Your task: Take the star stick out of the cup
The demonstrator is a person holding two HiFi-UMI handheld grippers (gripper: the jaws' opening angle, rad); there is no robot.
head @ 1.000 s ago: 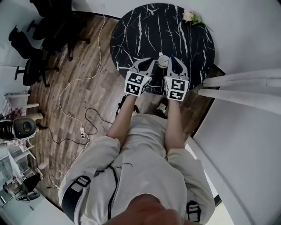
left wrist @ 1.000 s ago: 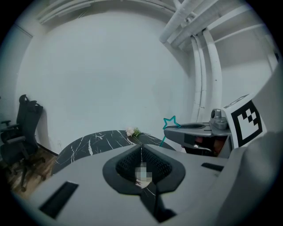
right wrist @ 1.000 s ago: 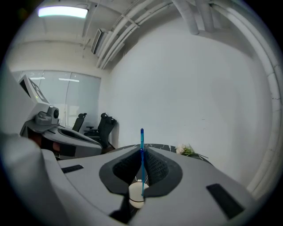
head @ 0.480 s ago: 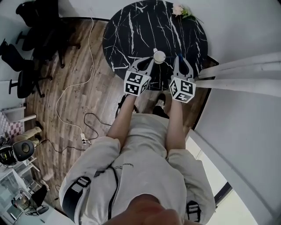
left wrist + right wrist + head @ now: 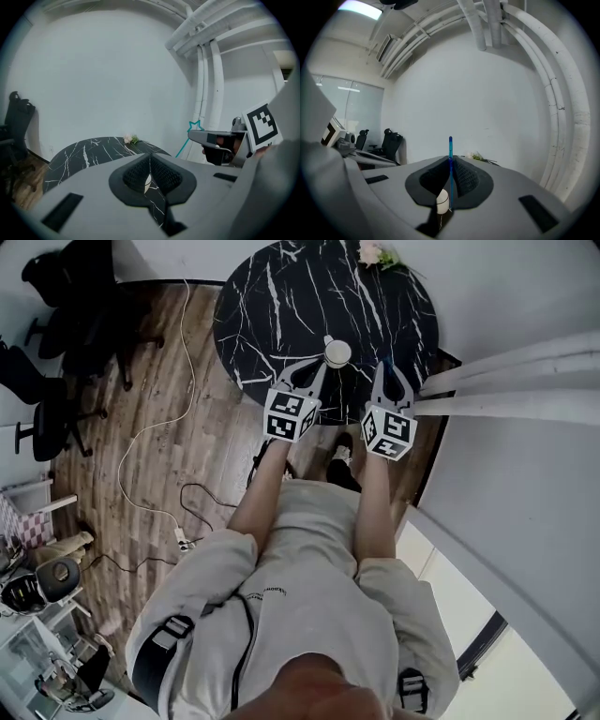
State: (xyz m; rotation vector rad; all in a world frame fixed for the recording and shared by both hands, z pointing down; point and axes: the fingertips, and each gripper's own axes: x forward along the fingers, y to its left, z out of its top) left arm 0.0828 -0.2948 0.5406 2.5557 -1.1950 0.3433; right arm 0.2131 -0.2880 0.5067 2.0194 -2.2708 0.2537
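Note:
In the right gripper view a thin blue star stick (image 5: pixel 450 157) stands upright between the jaws of my right gripper (image 5: pixel 450 163), which is shut on it. The white cup (image 5: pixel 443 201) shows below those jaws. From the left gripper view the stick's teal star (image 5: pixel 195 125) pokes up past the right gripper's tip. On the head view the cup (image 5: pixel 337 353) stands on the black marble table (image 5: pixel 281 306), with my right gripper (image 5: pixel 387 373) to its right and my left gripper (image 5: pixel 314 373) just to its left. The left gripper (image 5: pixel 150 157) is shut with nothing in it.
A small bunch of flowers (image 5: pixel 372 253) lies at the table's far edge. White pipes (image 5: pixel 506 381) run along the wall at the right. Black office chairs (image 5: pixel 56 296) and a white cable (image 5: pixel 178 352) occupy the wooden floor at the left.
My right gripper has moved rightwards away from the cup, taking the stick with it. The left gripper stays beside the cup. The head view has shifted a little.

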